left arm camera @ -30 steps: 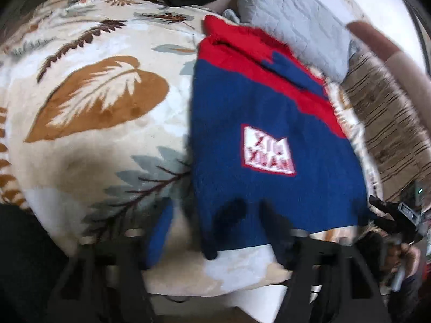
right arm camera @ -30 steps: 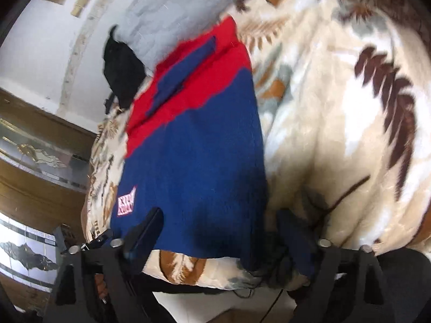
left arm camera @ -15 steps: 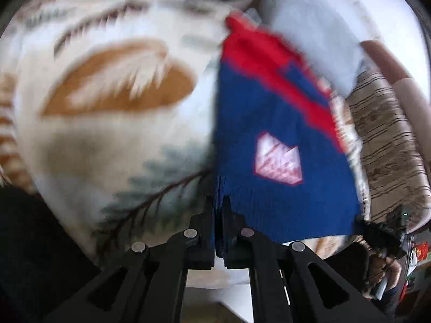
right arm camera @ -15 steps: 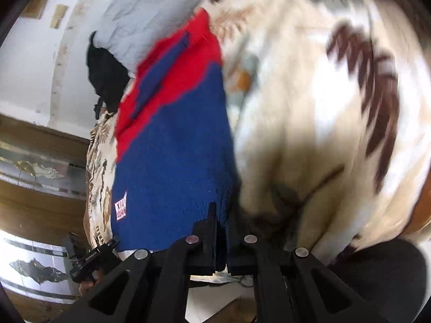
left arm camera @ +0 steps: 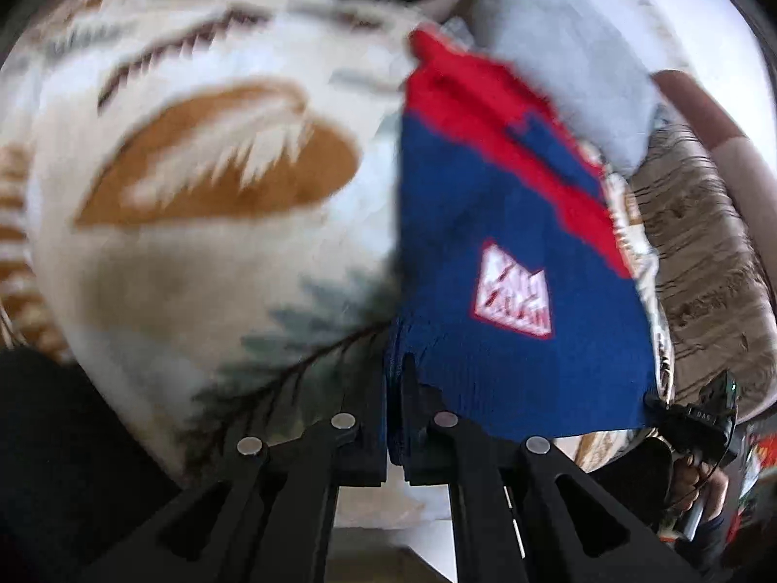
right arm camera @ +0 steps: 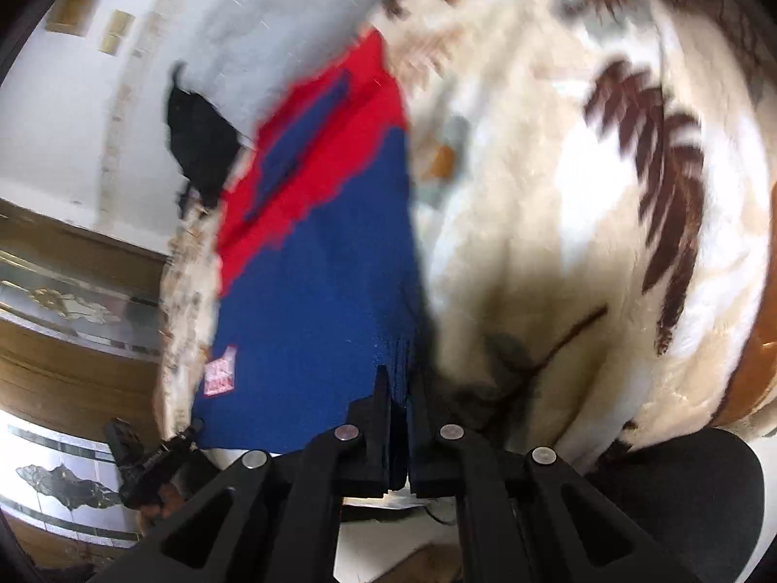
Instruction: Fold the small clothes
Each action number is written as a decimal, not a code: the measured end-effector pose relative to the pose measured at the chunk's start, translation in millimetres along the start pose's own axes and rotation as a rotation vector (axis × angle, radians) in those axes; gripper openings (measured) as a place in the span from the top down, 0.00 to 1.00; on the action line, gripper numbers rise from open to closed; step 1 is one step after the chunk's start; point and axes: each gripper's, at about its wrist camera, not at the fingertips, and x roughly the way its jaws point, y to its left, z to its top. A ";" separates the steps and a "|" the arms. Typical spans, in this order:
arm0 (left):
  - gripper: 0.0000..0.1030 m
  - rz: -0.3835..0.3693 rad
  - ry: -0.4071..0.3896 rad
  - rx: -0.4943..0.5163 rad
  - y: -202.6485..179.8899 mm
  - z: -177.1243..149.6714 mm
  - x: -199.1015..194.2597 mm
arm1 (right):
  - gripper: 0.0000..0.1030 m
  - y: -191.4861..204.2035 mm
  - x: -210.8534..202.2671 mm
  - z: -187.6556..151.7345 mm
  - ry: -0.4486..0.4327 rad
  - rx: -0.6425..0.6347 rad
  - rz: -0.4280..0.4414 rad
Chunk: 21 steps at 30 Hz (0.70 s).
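Left gripper (left arm camera: 394, 374) pinches the near left corner of the blue & red sweater (left arm camera: 510, 252). Right gripper (right arm camera: 399, 388) pinches its near right corner. Sweater lies on the blanket (left arm camera: 204, 252) ahead of both.

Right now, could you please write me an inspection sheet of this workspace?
Surface: leaf-print blanket, plush, rumpled.
Job's things: blue and red knit garment lying flat, white patch facing up.
Clutter: grey cushion and black item beyond the garment's red end.
Grippers: left gripper shut on one near corner of the hem; right gripper shut on the other.
Cables: thin dark cable below the right gripper.
Surroundings: white wall, wood panelling.
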 end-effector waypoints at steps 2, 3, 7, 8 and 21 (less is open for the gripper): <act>0.96 -0.047 -0.080 0.030 -9.1 -0.6 -25.3 | 0.95 -3.6 0.0 -0.6 0.006 0.032 0.029; 0.96 -0.052 -0.103 0.053 -13.3 -0.1 -32.7 | 0.95 2.0 -4.9 -1.3 -0.015 0.017 0.042; 0.96 0.006 0.006 0.028 0.8 0.6 -1.7 | 0.95 7.7 -10.8 3.8 -0.028 -0.038 0.028; 0.96 -0.002 0.019 0.004 5.5 -0.7 1.4 | 0.95 -3.2 0.4 4.3 0.005 -0.002 0.012; 0.96 -0.002 0.004 0.026 -1.2 -5.0 -10.6 | 0.95 -2.3 2.6 2.0 0.018 0.001 0.053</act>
